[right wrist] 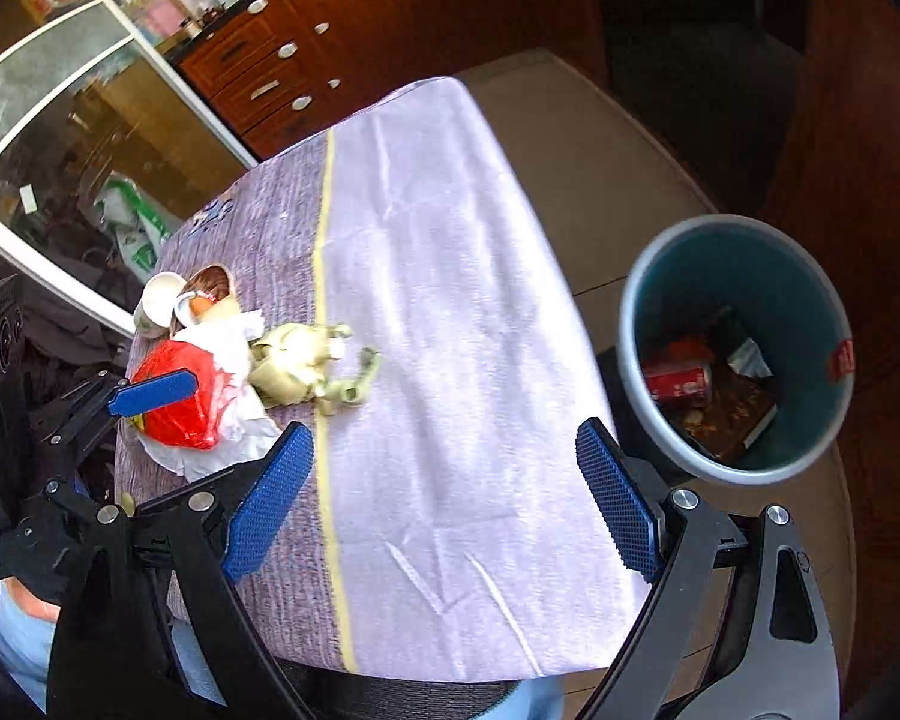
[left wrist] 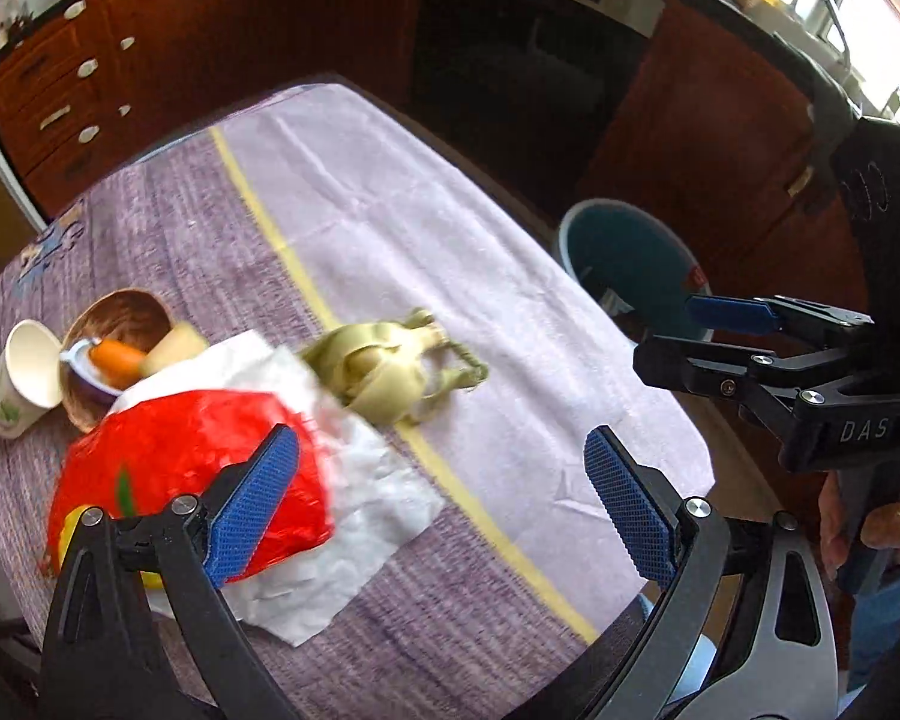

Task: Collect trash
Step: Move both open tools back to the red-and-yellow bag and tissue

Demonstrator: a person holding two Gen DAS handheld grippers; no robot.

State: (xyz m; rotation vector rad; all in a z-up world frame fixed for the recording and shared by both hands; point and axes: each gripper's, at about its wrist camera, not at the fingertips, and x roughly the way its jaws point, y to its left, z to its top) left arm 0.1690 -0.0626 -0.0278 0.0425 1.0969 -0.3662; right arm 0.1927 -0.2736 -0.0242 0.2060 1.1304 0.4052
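Both claws, left claw point(left wrist: 441, 504) and right claw point(right wrist: 444, 498), gape empty above tablecloth point(right wrist: 450, 300); bin point(right wrist: 636, 324) beside holds can point(right wrist: 678, 383).

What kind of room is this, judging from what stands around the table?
Most likely a home kitchen: dark brown wooden cabinets with pale knobs, a built-in black oven, and a metal sink tap by the bright window. A round teal waste bin stands beside the cloth-covered table.

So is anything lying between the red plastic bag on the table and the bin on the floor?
Only the tangled green rope bundle, beside the red plastic bag; beyond it, bare cloth up to the round blue-lined bin.
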